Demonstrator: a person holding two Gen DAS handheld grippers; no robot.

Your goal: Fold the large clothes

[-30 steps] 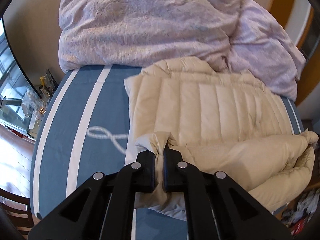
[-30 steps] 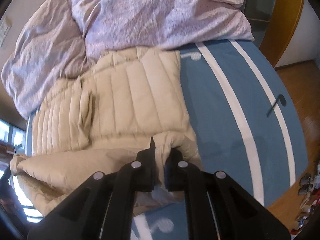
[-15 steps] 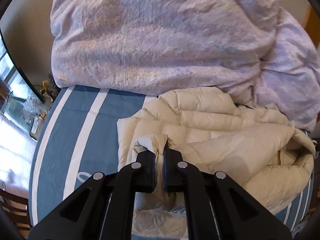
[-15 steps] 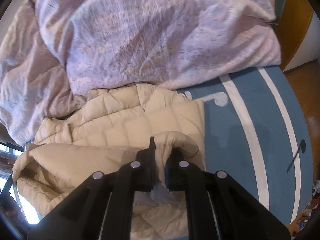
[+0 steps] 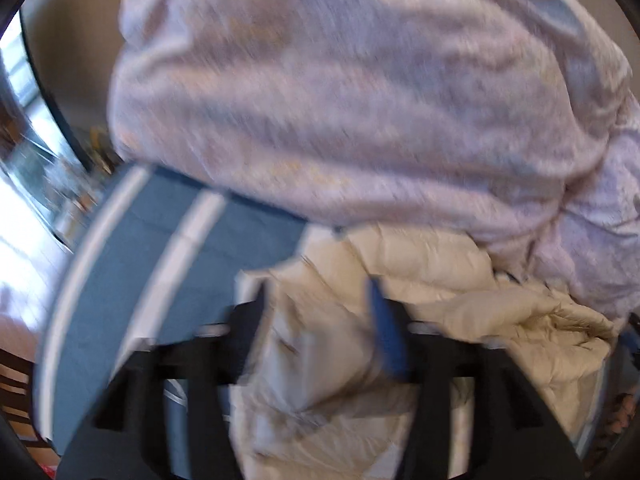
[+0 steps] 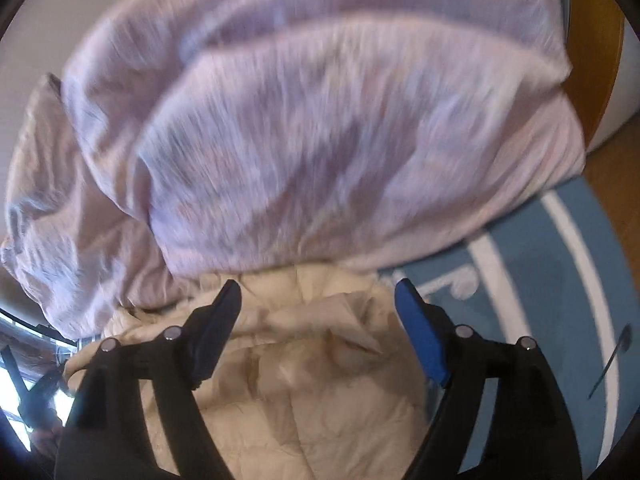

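Observation:
A cream quilted down jacket (image 5: 440, 280) lies folded over on itself on the blue striped bed cover, close against the lilac duvet; it also shows in the right wrist view (image 6: 312, 380). Both views are motion-blurred. My left gripper (image 5: 320, 312) is open, its fingers spread either side of the jacket's left edge. My right gripper (image 6: 316, 300) is open too, its fingers apart above the jacket's right edge. Neither holds any cloth.
A big crumpled lilac duvet (image 5: 360, 100) fills the back of the bed, seen also in the right wrist view (image 6: 320, 120). The blue cover with white stripes (image 5: 160, 260) spreads to the left and, in the right wrist view (image 6: 560, 280), to the right. Wooden floor lies beyond the bed edges.
Both grippers carried the jacket's near edge forward toward the duvet, folding it over, then opened and let the cloth go.

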